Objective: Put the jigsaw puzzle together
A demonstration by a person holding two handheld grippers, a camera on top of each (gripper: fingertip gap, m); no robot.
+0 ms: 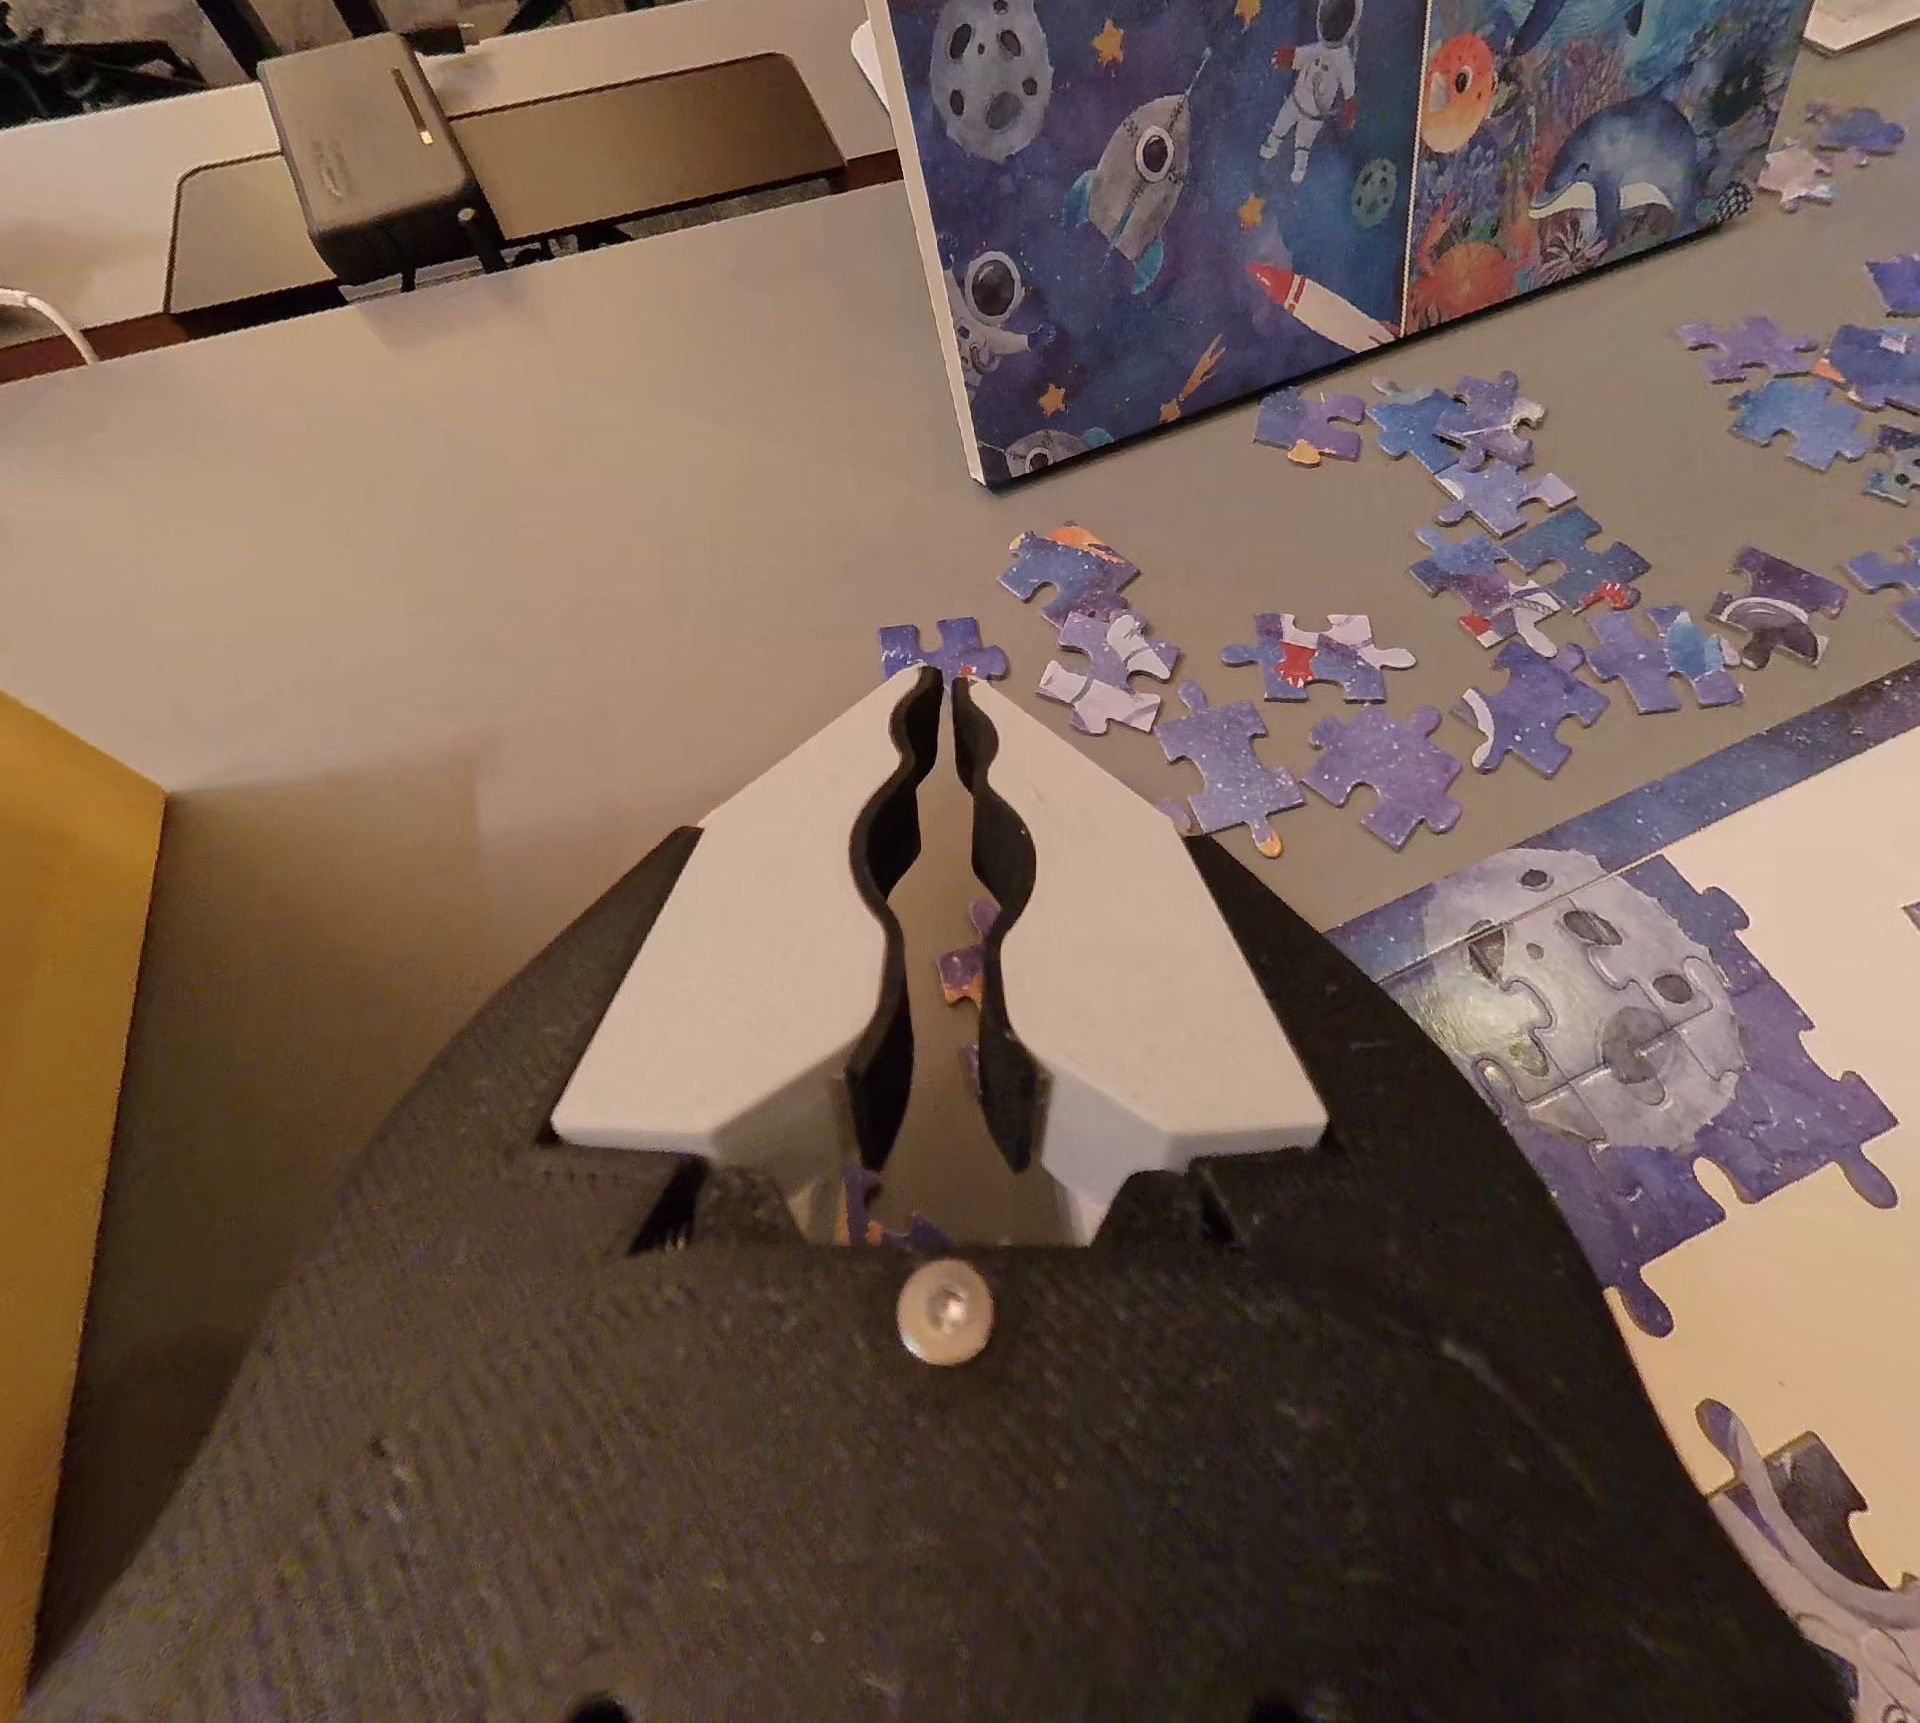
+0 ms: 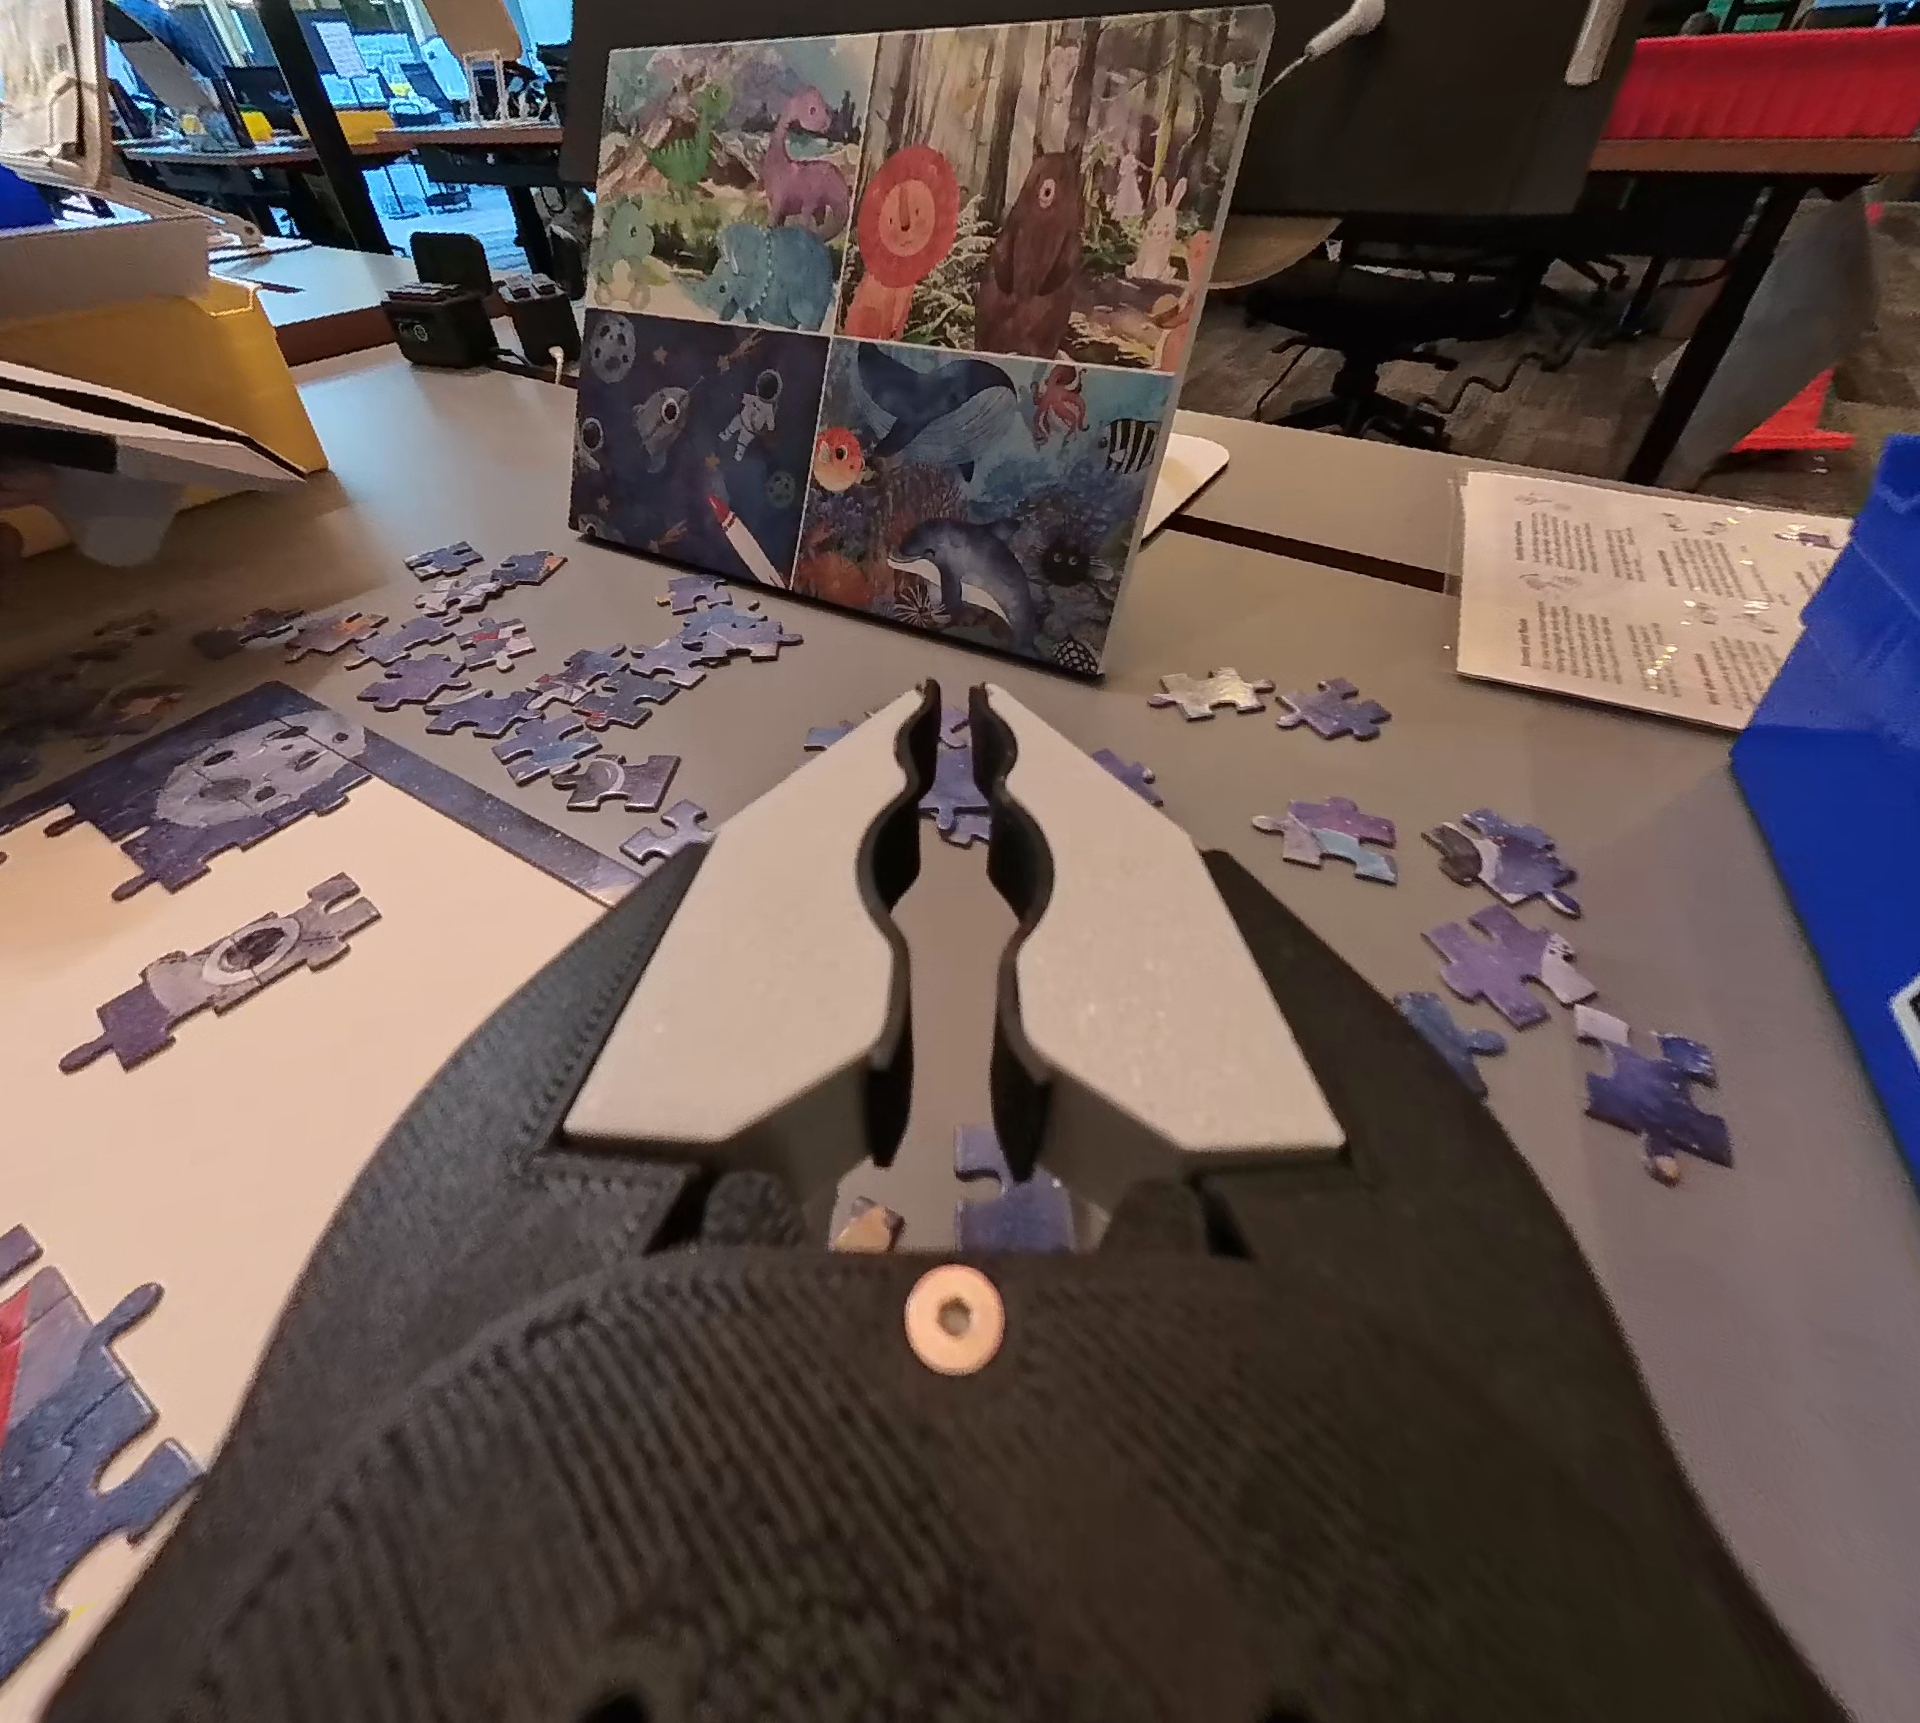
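Note:
My left gripper is shut, with only a hairline slit between its tips and nothing in them. Its tips hang over the near edge of a purple puzzle piece that lies flat on the grey table. More loose purple pieces lie to the right. My right gripper stands with a narrow gap between its tips and nothing between them. It hovers over a loose purple piece on the table. A partly built space puzzle lies on a pale board to its left. It also shows in the left wrist view.
The puzzle box lid stands upright at the back; the left wrist view shows it too. A blue box and a printed sheet are at the right. A yellow box is at the left. Loose pieces are scattered about. The grippers' ends are close to 40 centimeters from one another. The right gripper is farther from the purple puzzle piece, some 40 centimeters, than the left, some 7 centimeters.

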